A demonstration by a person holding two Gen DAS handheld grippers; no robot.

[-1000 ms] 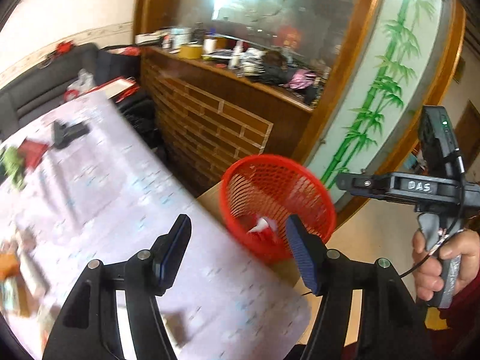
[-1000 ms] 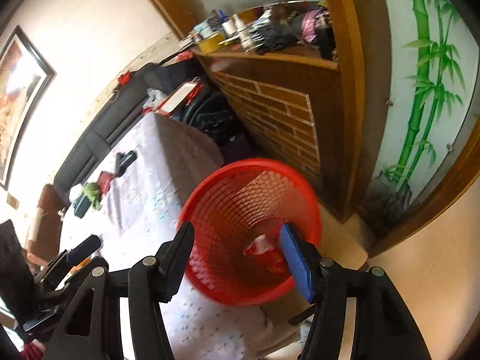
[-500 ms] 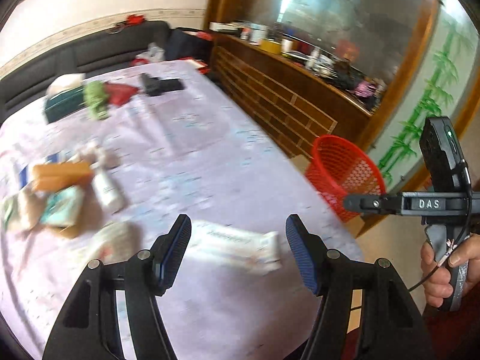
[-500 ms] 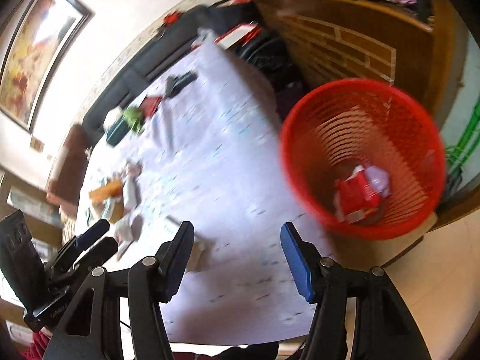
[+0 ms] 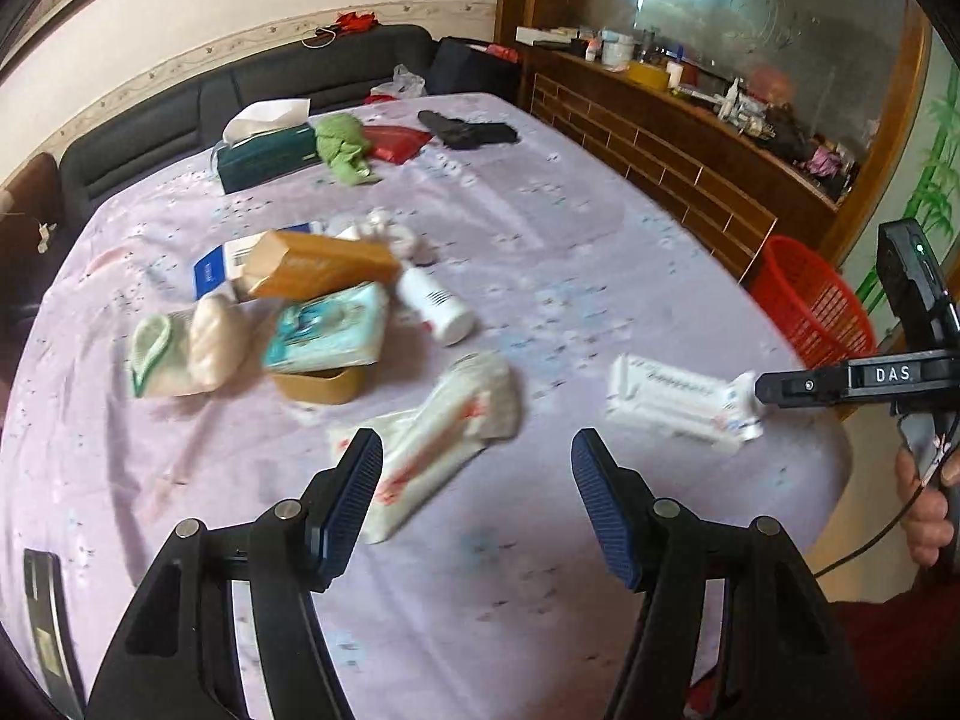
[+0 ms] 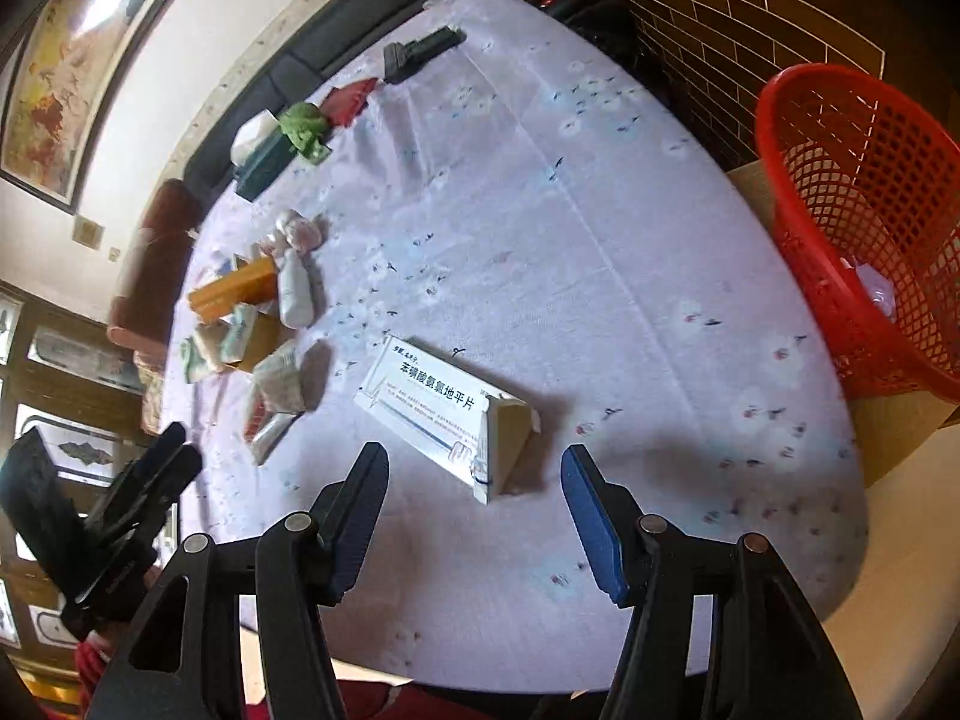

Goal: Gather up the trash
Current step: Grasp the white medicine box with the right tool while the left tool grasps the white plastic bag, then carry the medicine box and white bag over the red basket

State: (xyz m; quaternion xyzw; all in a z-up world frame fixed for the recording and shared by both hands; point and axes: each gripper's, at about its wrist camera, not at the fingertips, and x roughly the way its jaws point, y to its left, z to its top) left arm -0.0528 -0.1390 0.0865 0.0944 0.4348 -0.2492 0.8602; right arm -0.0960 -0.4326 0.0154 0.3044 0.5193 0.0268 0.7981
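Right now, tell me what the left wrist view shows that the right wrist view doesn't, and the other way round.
Only the left wrist view shows the cluttered shelf beneath a big mirror and the hand holding the right gripper. Only the right wrist view shows the framed painting on the wall and the inside of the red basket. Both show the table, the white medicine box, the white bottle, the orange box and the green cloth.

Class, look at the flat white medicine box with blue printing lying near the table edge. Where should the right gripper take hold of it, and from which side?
Grip the flat white medicine box across its narrow width, at the closed middle, coming down from above with the open right gripper. It lies flat on the lilac tablecloth, so its long side edges are free. The near end is torn open and would probably crush.
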